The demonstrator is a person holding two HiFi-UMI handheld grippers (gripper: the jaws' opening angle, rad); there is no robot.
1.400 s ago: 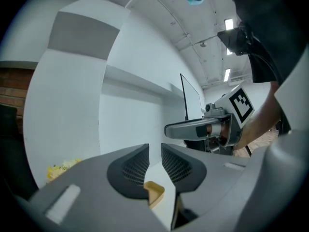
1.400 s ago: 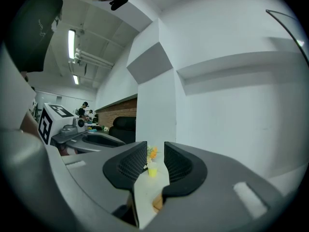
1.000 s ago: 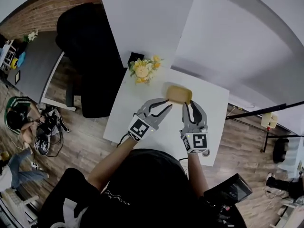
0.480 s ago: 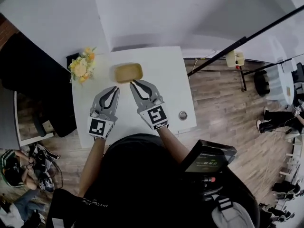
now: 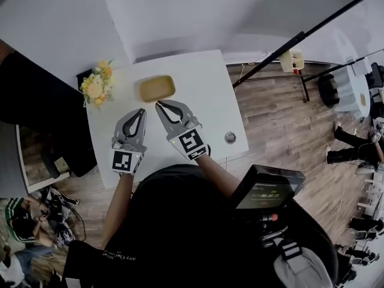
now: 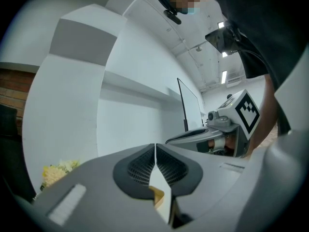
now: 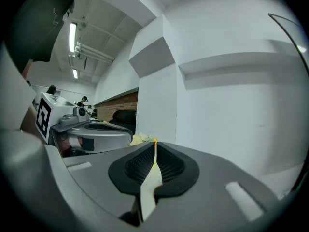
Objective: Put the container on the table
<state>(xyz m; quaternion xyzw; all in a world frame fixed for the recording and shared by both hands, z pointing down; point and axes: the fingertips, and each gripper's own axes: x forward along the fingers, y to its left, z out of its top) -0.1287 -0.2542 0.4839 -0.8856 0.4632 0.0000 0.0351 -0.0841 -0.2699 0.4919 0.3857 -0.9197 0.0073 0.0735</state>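
The container (image 5: 157,87), a shallow tan rectangular dish, stands on the white table (image 5: 204,83) toward its far side. My right gripper (image 5: 159,103) points at the dish's near edge, just short of it. To its left, my left gripper (image 5: 142,110) lies a little farther back. Both pairs of jaws have just been closing and now meet with nothing between them. In the left gripper view the pads (image 6: 145,166) touch, and a tan sliver of the container (image 6: 157,195) shows below them. In the right gripper view the pads (image 7: 166,166) are also together.
A bunch of yellow flowers (image 5: 96,83) sits at the table's far left corner. A small round metal object (image 5: 230,138) lies near the right edge. A black stand pole (image 5: 294,41) slants over the wooden floor at the right. A dark chair (image 5: 36,113) is at the left.
Both grippers' jaws have gone from partly open to shut beside the container, which stays on the table. The head camera's view has swung round.
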